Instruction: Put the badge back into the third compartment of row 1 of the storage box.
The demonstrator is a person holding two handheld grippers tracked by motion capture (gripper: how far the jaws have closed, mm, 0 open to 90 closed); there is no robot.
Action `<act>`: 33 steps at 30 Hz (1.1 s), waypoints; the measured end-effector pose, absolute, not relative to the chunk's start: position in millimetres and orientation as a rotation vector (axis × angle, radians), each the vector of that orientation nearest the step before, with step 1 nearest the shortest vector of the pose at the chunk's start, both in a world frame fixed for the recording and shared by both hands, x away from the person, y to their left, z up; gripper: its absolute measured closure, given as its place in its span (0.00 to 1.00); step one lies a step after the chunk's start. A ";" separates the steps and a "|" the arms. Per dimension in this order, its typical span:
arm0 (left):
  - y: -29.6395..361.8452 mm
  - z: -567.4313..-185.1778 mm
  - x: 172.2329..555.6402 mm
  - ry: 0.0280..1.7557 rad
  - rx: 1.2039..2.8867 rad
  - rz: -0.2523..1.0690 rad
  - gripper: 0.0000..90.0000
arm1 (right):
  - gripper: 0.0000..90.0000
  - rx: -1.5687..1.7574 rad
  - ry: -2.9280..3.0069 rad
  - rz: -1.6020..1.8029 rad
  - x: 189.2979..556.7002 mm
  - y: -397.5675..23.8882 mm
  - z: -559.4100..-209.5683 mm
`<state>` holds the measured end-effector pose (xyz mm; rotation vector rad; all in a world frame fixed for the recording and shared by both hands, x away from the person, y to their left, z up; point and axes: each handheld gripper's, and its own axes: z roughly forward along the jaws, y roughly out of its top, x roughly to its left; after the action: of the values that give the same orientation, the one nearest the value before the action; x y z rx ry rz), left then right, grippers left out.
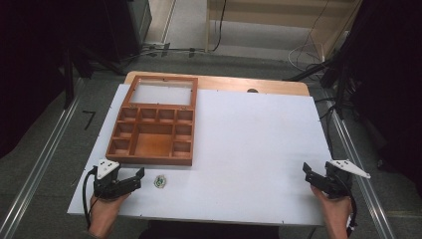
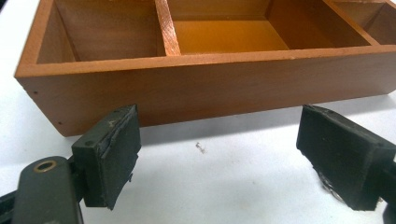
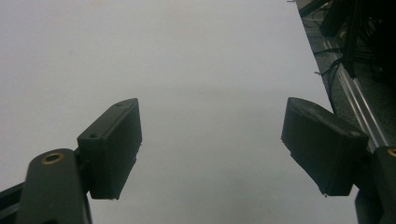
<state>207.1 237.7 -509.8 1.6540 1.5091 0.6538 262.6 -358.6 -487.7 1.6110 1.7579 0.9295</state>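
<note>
Nearest the person, the left gripper rests at the near left edge of the white tabletop, its jaws spread wide with nothing between them. Just beside its tips, to the right in the high view, lies a small round green-and-white object, too small to identify, apart from the jaws. At the near right edge the right gripper sits well apart from the left one, its jaws likewise gaping over bare white surface. Just beyond the left gripper stands an open wooden compartment box; in the left gripper view its front wall faces the jaws, close but not touching. Its glass-panelled lid lies flat at the far side.
</note>
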 end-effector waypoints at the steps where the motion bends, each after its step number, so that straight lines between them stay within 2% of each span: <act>1: 236.6 -510.0 208.0 1.508 1.653 0.637 0.15 | 0.20 1.615 1.756 0.938 262.0 -359.5 -488.1; 33: 221.0 -512.9 207.9 1.477 1.697 0.603 0.16 | 0.20 1.626 1.785 0.930 259.3 -358.8 -492.1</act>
<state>207.9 221.0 -512.9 1.6972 1.4771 0.6034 259.3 -358.8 -492.1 1.6260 1.7851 0.9300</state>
